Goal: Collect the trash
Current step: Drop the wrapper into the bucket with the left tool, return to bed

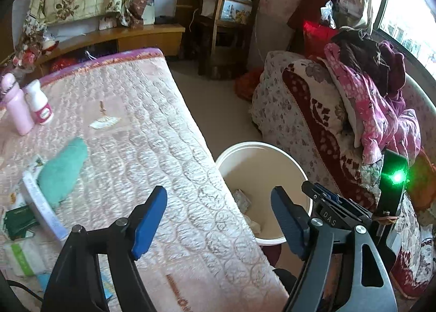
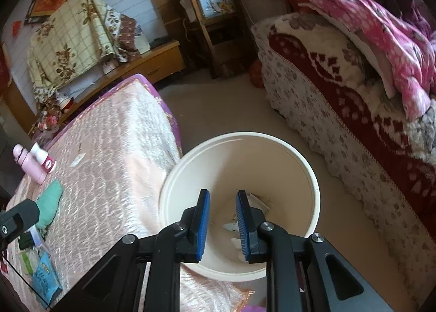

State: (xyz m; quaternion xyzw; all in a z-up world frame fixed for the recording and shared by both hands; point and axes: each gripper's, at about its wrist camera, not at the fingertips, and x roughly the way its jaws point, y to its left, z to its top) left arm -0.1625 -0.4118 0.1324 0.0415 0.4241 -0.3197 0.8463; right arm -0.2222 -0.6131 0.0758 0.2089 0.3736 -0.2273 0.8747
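A cream plastic bucket [image 2: 313,175] stands on the floor against the edge of a table covered in pink quilted cloth [image 2: 114,175]. Crumpled paper scraps [image 2: 259,203] lie at its bottom. My right gripper [image 2: 223,219] hangs over the bucket's mouth, its blue pads a narrow gap apart with nothing between them. My left gripper [image 1: 220,219] is open wide and empty above the table's edge, with the bucket [image 1: 245,145] just to its right. A small paper scrap [image 1: 105,122] lies further off on the cloth. The right gripper's black body [image 1: 332,211] shows beside the bucket.
On the table's left stand a pink bottle [image 1: 19,110] and a white bottle [image 1: 39,106], with a teal cloth [image 1: 62,173], a white box [image 1: 41,203], a green packet [image 1: 19,222] and a tissue pack [image 1: 24,257]. A blanket-covered sofa [image 1: 313,110] with clothes lies right of the bucket.
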